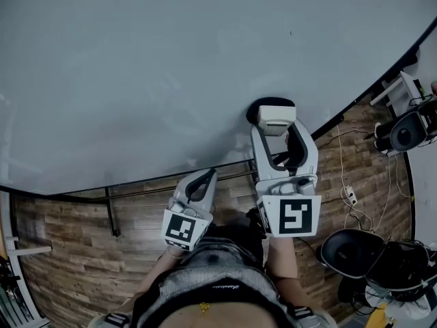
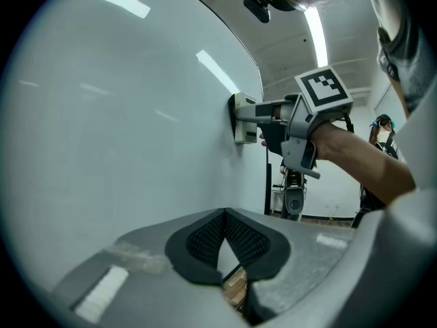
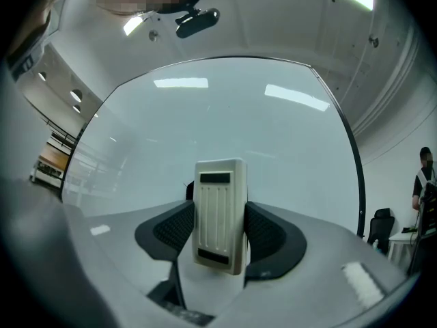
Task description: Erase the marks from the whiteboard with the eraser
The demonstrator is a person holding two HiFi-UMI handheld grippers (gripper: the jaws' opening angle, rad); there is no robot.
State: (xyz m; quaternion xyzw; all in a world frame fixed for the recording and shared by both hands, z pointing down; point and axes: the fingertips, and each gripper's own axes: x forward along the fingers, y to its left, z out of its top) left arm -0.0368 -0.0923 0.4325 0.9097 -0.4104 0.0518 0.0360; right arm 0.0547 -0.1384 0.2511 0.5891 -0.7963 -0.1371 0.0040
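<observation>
Left gripper (image 2: 224,219): fingers pressed together, nothing between them, positioned near the lower edge of the whiteboard (image 1: 164,67). Right gripper (image 3: 220,232): fingers pinching the pale eraser (image 3: 219,210) by its sides, with the eraser set against the whiteboard's lower right area.

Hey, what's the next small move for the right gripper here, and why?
Probably slide the eraser, clamped in the right gripper and pressed flat on the whiteboard, up toward the tiny dark speck above it; no other marks show clearly.
</observation>
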